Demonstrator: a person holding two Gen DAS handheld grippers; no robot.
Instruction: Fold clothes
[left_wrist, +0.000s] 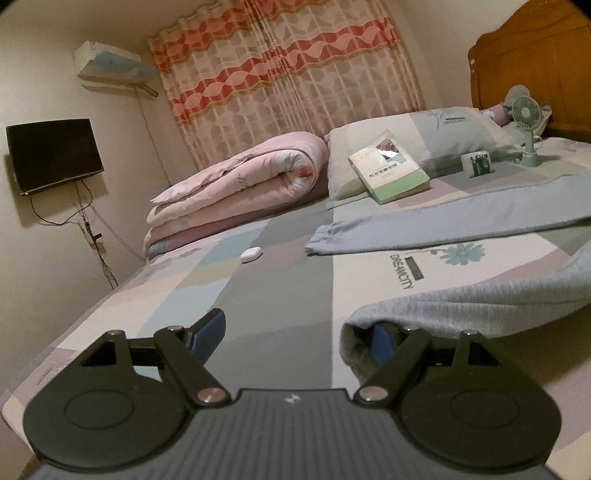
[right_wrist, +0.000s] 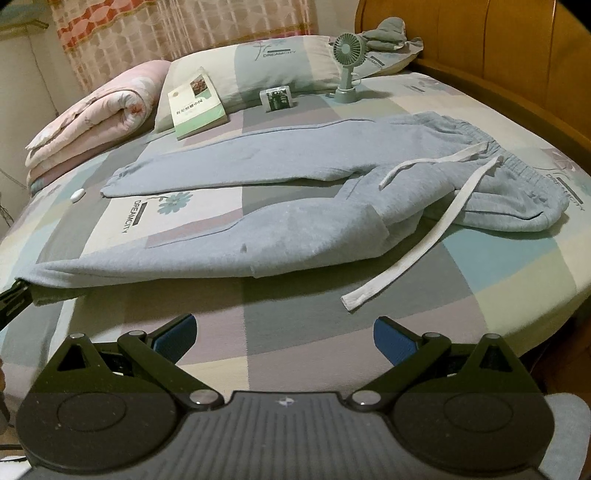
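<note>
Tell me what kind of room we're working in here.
Most likely a home bedroom: the grey sweatpants lie spread on a made bed with a pillow, a rolled pink quilt and a wooden headboard.

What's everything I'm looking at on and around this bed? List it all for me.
sweatpants: one, light grey, spread across the bed, legs apart
drawstring: one, white, trailing off the waistband onto the sheet
bedsheet: one, pastel patchwork
quilt: one, pink, rolled beside the pillow
pillow: one, cream and green, by the headboard
book: one, green and white, leaning on the pillow
small box: one, green and white, beside the fan
fan: one, mint green
small oval object: one, white, on the sheet
headboard: wooden
curtain: red and cream
TV: black, wall-mounted
air conditioner: white
left gripper: open, one finger under a trouser cuff
right gripper: open, empty
</note>
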